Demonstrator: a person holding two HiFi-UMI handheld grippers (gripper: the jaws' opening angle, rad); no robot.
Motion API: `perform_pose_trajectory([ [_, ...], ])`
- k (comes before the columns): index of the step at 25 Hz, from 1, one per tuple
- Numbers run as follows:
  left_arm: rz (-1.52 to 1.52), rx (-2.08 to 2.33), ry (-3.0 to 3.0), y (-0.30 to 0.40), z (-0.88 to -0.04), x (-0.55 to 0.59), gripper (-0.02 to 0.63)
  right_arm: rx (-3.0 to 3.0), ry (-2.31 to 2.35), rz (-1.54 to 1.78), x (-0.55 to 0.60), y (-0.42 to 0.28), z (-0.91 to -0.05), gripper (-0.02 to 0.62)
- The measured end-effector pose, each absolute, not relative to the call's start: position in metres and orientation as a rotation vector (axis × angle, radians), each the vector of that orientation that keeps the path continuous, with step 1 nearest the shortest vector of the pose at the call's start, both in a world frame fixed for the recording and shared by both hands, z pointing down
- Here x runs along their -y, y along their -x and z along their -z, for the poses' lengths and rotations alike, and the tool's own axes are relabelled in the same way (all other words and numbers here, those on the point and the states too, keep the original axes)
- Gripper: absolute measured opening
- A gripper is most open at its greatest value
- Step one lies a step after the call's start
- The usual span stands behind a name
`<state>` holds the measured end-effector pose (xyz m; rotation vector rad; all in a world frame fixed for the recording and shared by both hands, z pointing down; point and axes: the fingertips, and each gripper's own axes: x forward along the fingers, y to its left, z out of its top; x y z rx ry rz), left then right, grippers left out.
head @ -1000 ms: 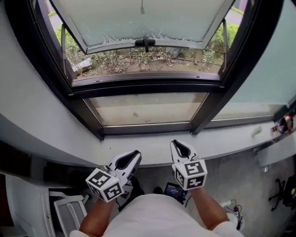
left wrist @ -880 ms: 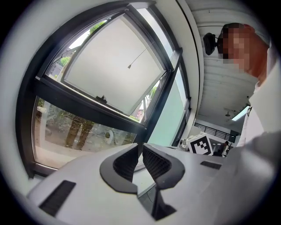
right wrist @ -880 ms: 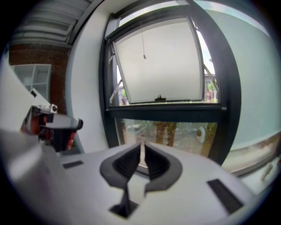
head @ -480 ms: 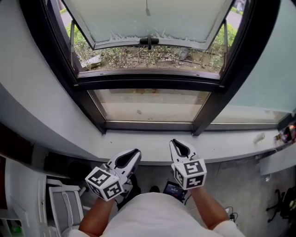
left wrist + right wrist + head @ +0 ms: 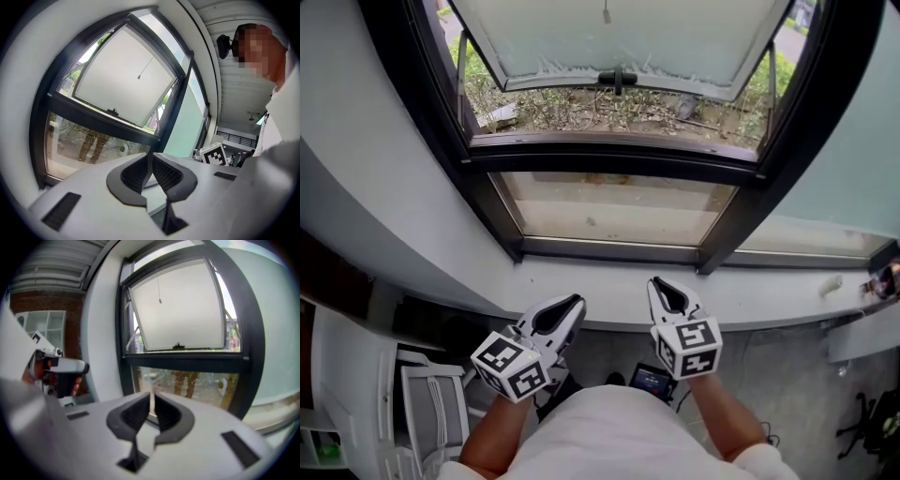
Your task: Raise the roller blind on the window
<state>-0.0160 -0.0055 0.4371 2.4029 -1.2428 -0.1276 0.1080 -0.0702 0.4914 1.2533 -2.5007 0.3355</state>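
A black-framed window [image 5: 609,159] fills the top of the head view. A pale sheet [image 5: 619,33], the roller blind as far as I can tell, covers its tilted upper sash. A thin pull cord [image 5: 606,14] with a small end weight hangs in front of it. The cord [image 5: 139,76] shows in the left gripper view and the cord [image 5: 160,300] in the right gripper view. My left gripper [image 5: 567,302] and right gripper [image 5: 661,284] hover side by side just below the sill, both pointing at the window. Both are shut, with nothing held, far from the cord.
A white sill [image 5: 609,286] runs under the lower fixed pane. A black handle [image 5: 619,77] sits on the sash's lower edge. A white chair [image 5: 431,408] stands at lower left. A dark device [image 5: 654,380] lies on the floor. A small pale object [image 5: 832,284] rests on the sill's right end.
The window has slid lower and to the right in the head view as the camera turned. Both grippers stay shut below the sill; the left one edged slightly toward it.
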Motion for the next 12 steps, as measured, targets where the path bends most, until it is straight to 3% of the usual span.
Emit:
perform_pose_trajectory([
  [12,0.11,1.208,-2.396,0.064,-0.439,0.0,0.051,2.48,-1.29,-0.35,0.061,-0.062,-0.487,0.042],
])
